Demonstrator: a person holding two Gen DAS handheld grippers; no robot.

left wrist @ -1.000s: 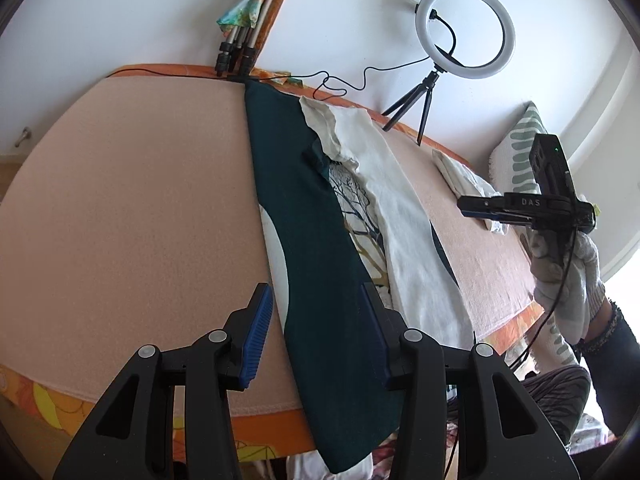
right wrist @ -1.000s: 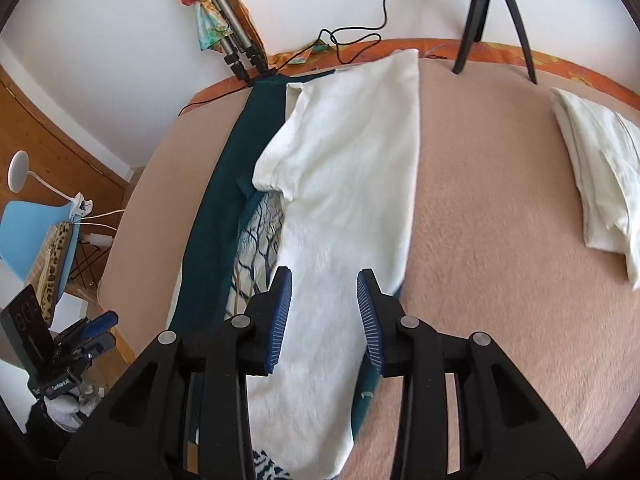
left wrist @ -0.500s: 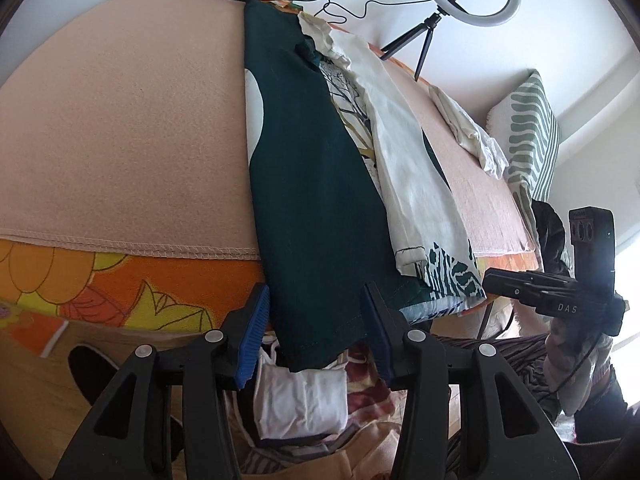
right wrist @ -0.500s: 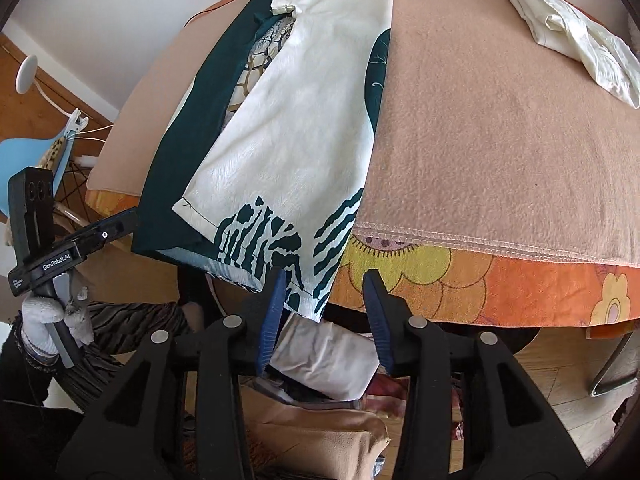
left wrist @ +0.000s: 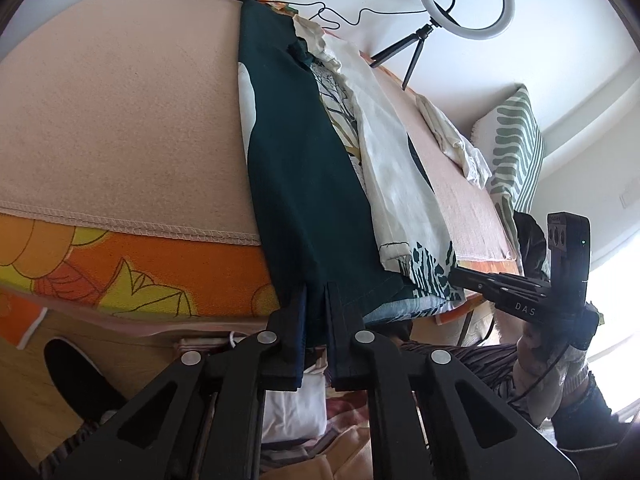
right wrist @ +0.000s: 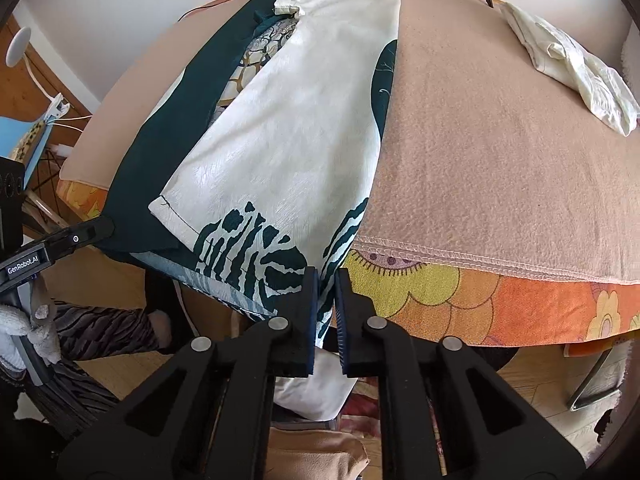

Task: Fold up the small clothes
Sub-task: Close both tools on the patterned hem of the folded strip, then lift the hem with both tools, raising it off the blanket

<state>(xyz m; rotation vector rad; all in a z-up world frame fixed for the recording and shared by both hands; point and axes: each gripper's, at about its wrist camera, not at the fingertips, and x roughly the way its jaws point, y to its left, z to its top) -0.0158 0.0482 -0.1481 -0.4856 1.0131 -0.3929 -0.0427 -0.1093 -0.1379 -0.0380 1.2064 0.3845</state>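
A long garment lies lengthwise on the pink blanket point(left wrist: 120, 112), folded into a strip: a dark green side point(left wrist: 304, 184) and a cream side point(right wrist: 296, 120) with a green printed hem. Its near end hangs over the table edge. My left gripper point(left wrist: 316, 300) is shut on the hanging dark green hem corner. My right gripper point(right wrist: 326, 284) is shut on the hanging printed hem corner point(right wrist: 280, 272). Each gripper shows in the other's view, the right one point(left wrist: 520, 292) and the left one point(right wrist: 60, 240).
A folded cream garment point(right wrist: 572, 64) lies at the blanket's far right. A ring light on a tripod point(left wrist: 464, 0) stands at the back. An orange flowered cloth point(right wrist: 480, 300) hangs below the blanket edge. A striped pillow point(left wrist: 516, 140) lies to the right.
Both grippers dropped from above the blanket to the near table edge and closed on the garment's hanging hem corners.
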